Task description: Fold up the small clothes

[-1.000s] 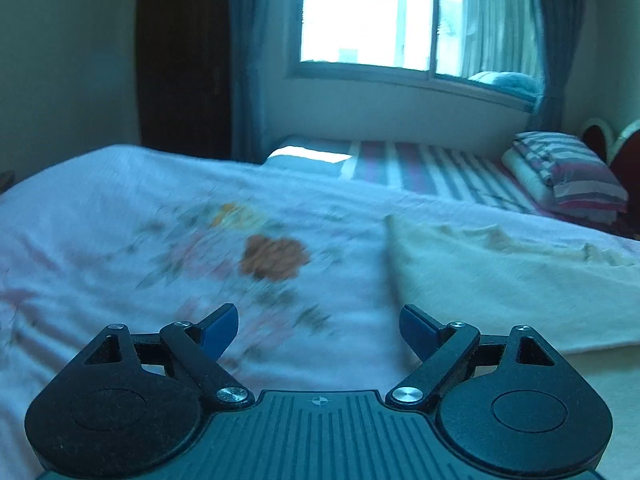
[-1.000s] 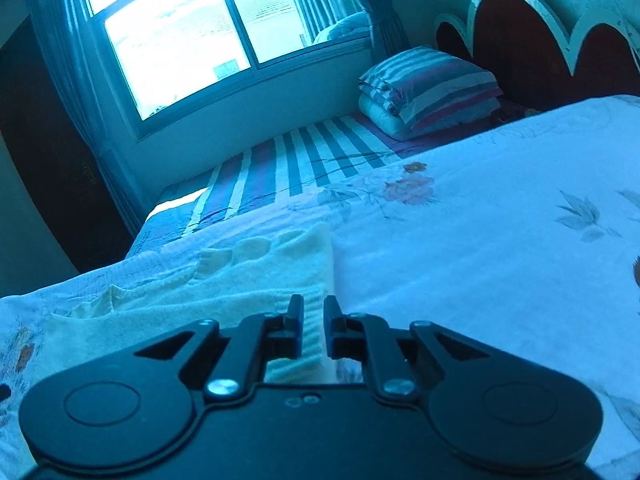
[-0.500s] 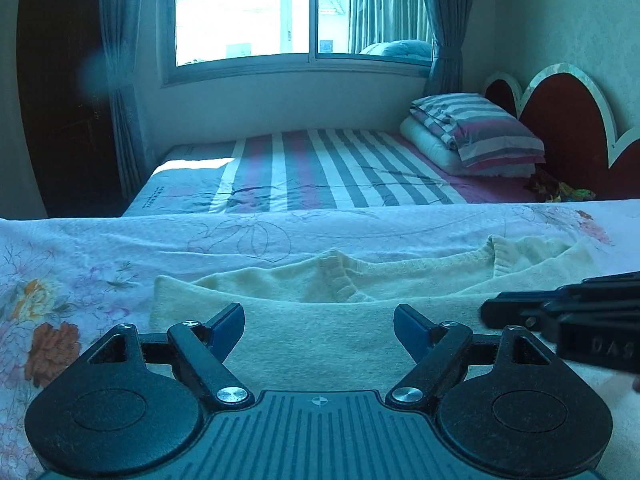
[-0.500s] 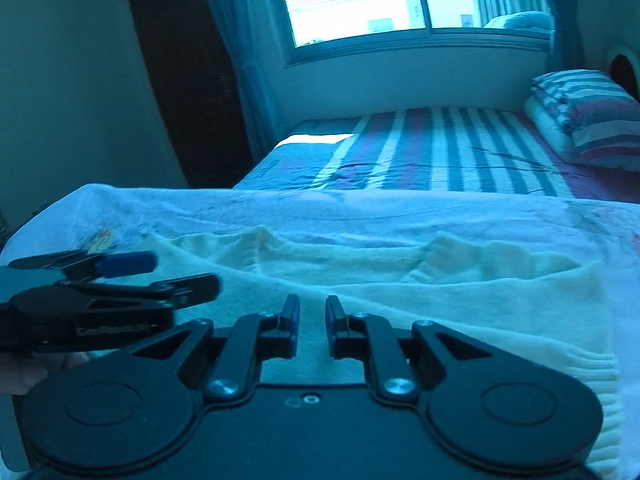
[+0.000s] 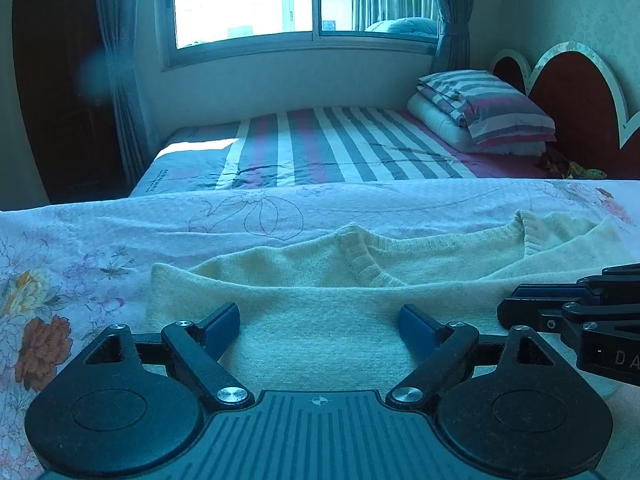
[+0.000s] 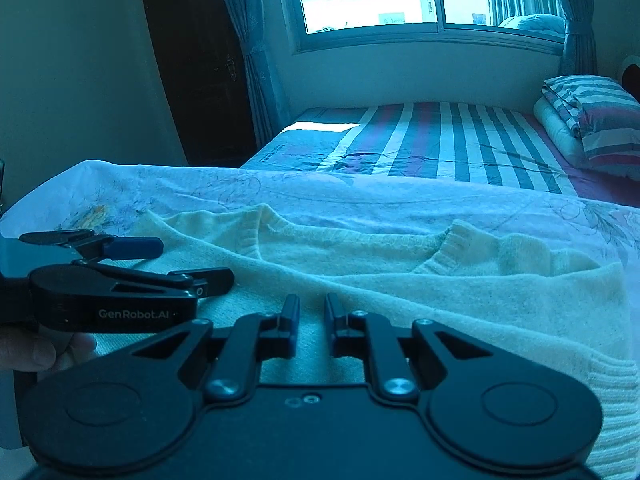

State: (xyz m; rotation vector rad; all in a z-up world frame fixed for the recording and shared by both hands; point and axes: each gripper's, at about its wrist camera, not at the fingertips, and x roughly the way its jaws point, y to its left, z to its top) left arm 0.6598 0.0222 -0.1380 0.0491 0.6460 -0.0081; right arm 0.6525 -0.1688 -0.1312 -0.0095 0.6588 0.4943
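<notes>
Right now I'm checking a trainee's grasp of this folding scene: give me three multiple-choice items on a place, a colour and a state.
1. Where does the cream knitted sweater lie?
A. on the striped mattress
B. on the floral bedsheet
C. on the windowsill

2. What colour are the finger pads of the left gripper?
A. blue
B. red
C. white

3. How does the right gripper stand?
A. wide open
C. clamped on a pillow
B. nearly shut, nothing between its fingers

Key: 1 B, the sweater is spread on the flowered sheet in front of both grippers. 2 A, both pads show blue. 3 B, only a narrow empty gap shows, above the sweater.
</notes>
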